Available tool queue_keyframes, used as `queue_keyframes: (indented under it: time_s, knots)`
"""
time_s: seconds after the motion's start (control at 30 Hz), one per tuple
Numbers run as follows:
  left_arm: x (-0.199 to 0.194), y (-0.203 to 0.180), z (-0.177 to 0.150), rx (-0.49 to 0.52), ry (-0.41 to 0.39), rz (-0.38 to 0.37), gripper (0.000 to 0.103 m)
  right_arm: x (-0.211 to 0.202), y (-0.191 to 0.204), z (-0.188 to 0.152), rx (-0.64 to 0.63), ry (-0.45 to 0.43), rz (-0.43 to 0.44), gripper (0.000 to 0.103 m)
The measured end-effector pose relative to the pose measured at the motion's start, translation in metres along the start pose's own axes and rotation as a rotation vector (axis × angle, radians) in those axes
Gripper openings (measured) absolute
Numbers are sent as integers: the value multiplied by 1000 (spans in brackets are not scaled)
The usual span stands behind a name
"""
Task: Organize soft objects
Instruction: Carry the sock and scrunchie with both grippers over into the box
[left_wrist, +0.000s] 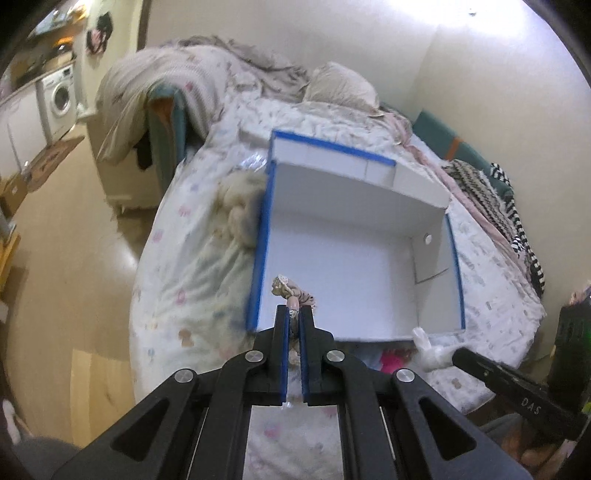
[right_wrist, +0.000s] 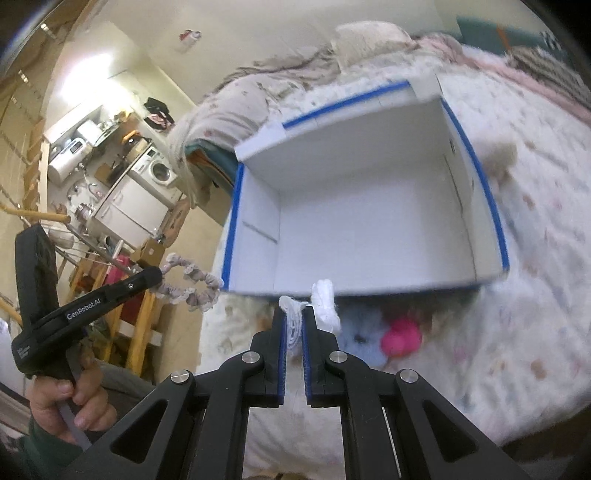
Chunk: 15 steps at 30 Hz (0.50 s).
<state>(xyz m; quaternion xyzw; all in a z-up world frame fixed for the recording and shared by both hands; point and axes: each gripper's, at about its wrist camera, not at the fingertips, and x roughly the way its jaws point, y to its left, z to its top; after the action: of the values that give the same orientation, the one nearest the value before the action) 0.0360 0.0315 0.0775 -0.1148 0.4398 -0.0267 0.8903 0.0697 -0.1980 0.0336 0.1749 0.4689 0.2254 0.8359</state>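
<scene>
An open white box with blue edges (left_wrist: 263, 236) (right_wrist: 499, 225) lies on the bed, its inside bare. My left gripper (left_wrist: 294, 314) is shut on a beige patterned scrunchie (left_wrist: 291, 291), held just over the box's near left corner; it also shows in the right wrist view (right_wrist: 192, 282). My right gripper (right_wrist: 294, 314) is shut on a white soft cloth item (right_wrist: 323, 302), held just before the box's near wall; it also shows in the left wrist view (left_wrist: 430, 350). A pink soft item (right_wrist: 400, 338) and a pale blue one (right_wrist: 364, 339) lie on the bed by the box.
A fluffy beige item (left_wrist: 240, 206) lies against the box's left side. Pillows and bunched blankets (left_wrist: 343, 86) sit at the head of the bed. Striped clothes (left_wrist: 495, 199) lie at the right edge. Wooden floor (left_wrist: 74, 240) and a washing machine (left_wrist: 59, 98) are to the left.
</scene>
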Motion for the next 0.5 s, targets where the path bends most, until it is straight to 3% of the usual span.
queue_keyframes:
  time_s: [0.27, 0.5]
  knots:
    - [32, -33, 38, 94, -9, 5, 5, 22, -3, 49, -29, -17, -41, 9]
    - [98, -50, 43, 185, 36, 66, 5, 72, -31, 62, -20, 10, -141, 9]
